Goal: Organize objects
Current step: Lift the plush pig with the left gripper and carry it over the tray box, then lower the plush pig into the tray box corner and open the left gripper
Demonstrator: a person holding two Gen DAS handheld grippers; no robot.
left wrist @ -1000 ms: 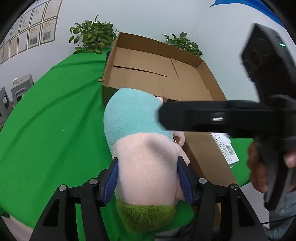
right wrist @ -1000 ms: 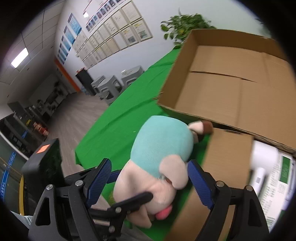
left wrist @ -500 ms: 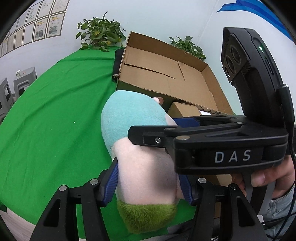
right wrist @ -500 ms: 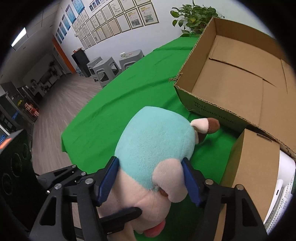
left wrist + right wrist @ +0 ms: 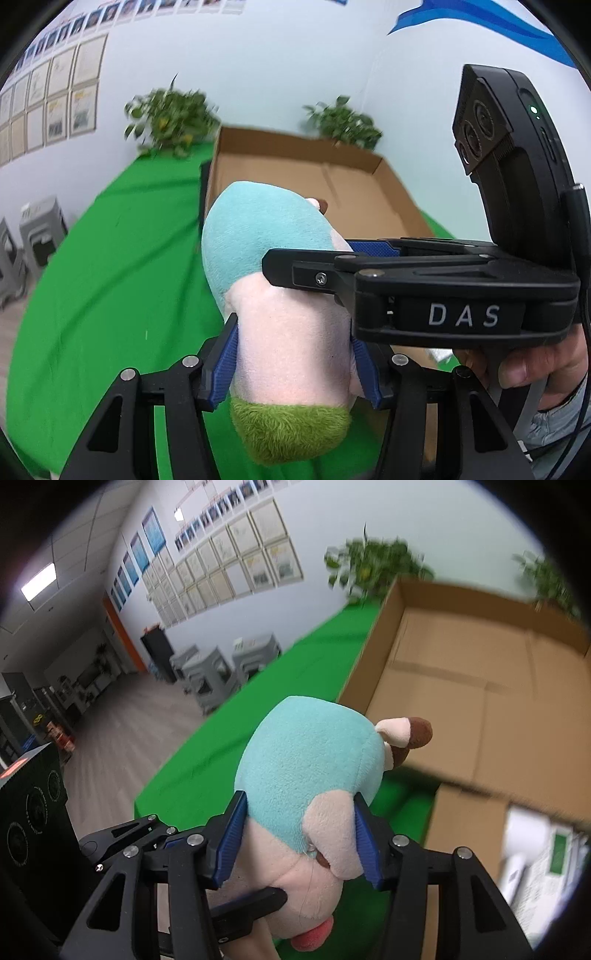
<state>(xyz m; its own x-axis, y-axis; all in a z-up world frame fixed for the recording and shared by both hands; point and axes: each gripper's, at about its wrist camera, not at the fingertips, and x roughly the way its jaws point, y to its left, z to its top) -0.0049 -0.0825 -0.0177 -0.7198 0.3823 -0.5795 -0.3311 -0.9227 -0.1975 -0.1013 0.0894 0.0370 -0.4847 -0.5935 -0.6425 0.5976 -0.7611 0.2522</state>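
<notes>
A plush toy [image 5: 266, 236] with a teal back, pink body and green end hangs above the green table. My left gripper [image 5: 295, 354] is shut on its pink part, blue pads pressing both sides. In the right wrist view the same plush toy [image 5: 314, 760] sits between the pads of my right gripper [image 5: 299, 834], whose jaws are closing and press into its teal and pink flanks. The right gripper crosses the left wrist view from the right, held by a hand [image 5: 535, 365]. A large open cardboard box [image 5: 332, 184] lies just beyond the toy, with nothing visible inside.
A green cloth [image 5: 92, 277] covers the table. A small closed carton [image 5: 465, 823] and white printed packages [image 5: 535, 856] lie right of the toy, in front of the big box [image 5: 480, 686]. Potted plants [image 5: 170, 118] stand behind it. Grey stools [image 5: 221, 672] stand off the table's left.
The right gripper's jaws went from wide apart to pressing on the plush toy. Both grippers then rose together, lifting the toy off the cloth toward the big box.
</notes>
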